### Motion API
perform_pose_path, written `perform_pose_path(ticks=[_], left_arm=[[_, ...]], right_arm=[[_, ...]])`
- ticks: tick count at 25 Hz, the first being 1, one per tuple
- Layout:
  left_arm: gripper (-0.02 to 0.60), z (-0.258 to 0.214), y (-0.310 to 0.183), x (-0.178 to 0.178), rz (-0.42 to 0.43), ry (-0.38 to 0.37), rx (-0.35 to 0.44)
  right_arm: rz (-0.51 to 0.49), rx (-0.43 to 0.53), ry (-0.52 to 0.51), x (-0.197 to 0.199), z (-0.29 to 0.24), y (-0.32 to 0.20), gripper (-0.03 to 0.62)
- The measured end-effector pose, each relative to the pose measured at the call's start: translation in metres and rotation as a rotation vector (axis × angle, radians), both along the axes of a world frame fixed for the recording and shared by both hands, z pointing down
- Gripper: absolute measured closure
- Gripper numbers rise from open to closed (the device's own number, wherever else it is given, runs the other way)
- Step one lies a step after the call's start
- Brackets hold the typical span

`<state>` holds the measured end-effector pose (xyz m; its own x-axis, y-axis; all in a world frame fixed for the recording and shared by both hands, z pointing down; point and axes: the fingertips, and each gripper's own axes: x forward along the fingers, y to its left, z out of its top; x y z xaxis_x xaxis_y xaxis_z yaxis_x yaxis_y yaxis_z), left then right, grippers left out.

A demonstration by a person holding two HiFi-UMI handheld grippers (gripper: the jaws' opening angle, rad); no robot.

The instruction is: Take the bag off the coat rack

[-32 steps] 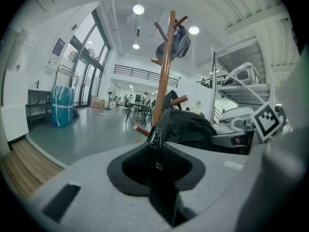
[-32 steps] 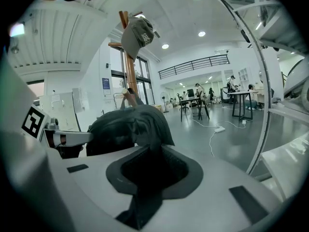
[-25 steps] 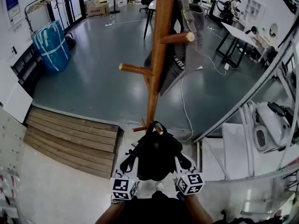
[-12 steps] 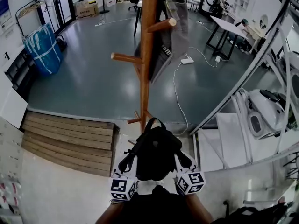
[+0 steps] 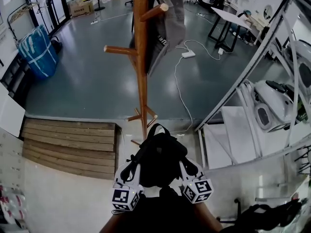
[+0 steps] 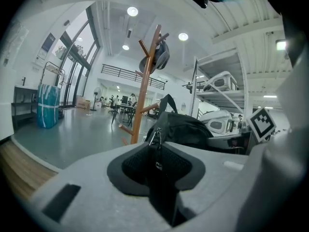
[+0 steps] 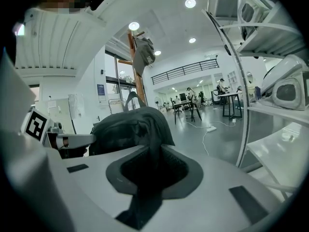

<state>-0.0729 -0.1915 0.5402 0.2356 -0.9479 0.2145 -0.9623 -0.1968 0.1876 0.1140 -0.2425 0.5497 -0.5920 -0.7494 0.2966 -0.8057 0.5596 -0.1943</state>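
Black backpack (image 5: 158, 161) is off the wooden coat rack (image 5: 141, 72). It hangs btwn both grippers at 6 o'clock of head view, close to the person's body.

L gripper (image 5: 130, 171) has its jaws clamped on the bag's side at approx 9 o'clock. R gripper (image 5: 190, 168) is clamped on the opposite side at approx 3. Both are equally near, so neither leads.

Key relation: rack post stands at 12 o'clock from the bag. The bag's long axis runs 6–12, w/ the top carry loop (image 5: 156, 127) pointing at the post. The loop looks free of every peg, though the lowest stubs near the rack foot sit just beyond it. My read is the lift-off is done, and any further pull should go toward 6.

- Head view: only one showing the gap btwn bag and rack, plus a grey fabric item (image 5: 167, 28) on an upper peg.
- L gripper view: pads pinch fabric right at a zip pull (image 6: 155, 137).
- R gripper view: a plain fold of cloth is squeezed, no hardware.
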Motion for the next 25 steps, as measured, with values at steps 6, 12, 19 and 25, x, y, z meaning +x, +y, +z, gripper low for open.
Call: perform_pose_path(ticks=[6, 12, 19, 25], left_arm=[[0.500, 0.012, 0.014, 0.003, 0.026, 0.012, -0.031], [0.500, 0.021, 0.023, 0.006, 0.030, 0.028, -0.053], [0.500, 0.026, 0.031, 0.006, 0.037, 0.030, -0.067], [0.500, 0.026, 0.031, 0.005, 0.046, 0.026, -0.070]], right_arm=[[-0.006, -0.036, -0.001, 0.004, 0.014, 0.019, 0.526], [-0.009, -0.064, -0.003, 0.006, 0.024, 0.029, 0.526], [-0.012, -0.069, 0.002, 0.006, 0.027, 0.036, 0.526], [-0.008, -0.070, 0.000, 0.006, 0.027, 0.038, 0.526]])
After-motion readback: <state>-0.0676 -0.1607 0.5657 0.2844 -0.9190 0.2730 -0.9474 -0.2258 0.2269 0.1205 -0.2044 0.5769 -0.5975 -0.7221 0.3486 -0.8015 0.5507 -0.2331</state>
